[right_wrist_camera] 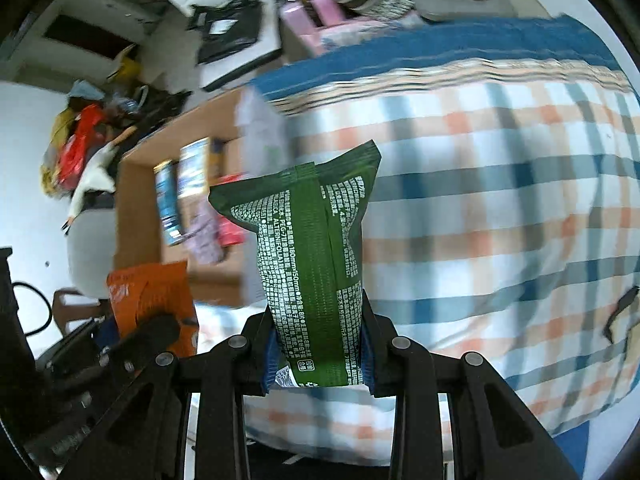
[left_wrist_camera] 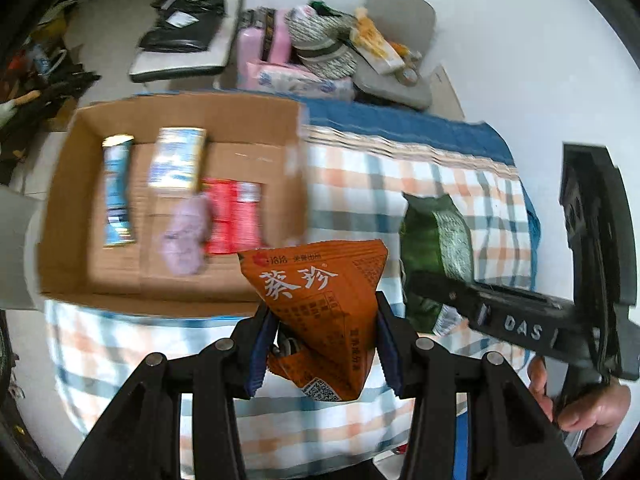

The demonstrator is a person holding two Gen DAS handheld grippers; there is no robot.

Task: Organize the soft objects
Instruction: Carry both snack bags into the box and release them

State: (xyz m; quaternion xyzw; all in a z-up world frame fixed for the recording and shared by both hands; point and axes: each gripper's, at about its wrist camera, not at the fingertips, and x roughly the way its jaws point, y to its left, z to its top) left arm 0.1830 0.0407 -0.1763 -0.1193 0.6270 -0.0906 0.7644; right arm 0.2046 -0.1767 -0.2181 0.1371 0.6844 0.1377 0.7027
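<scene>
Left wrist view: we count four packets in one cardboard box [left_wrist_camera: 72, 216] on the checked bed [left_wrist_camera: 400, 184]. Our left claw [left_wrist_camera: 324, 340] clamps one orange packet [left_wrist_camera: 320, 312] beside the box; our right claw [right_wrist_camera: 320, 356] grips one green pouch [right_wrist_camera: 312, 264].

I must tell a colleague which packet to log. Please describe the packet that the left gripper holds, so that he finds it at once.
Start from the open cardboard box on the checked cloth. Just in front of its near wall, the left gripper is shut on the orange packet. It alone is orange with white Chinese characters; the green packet beside it is in the right gripper.
</scene>
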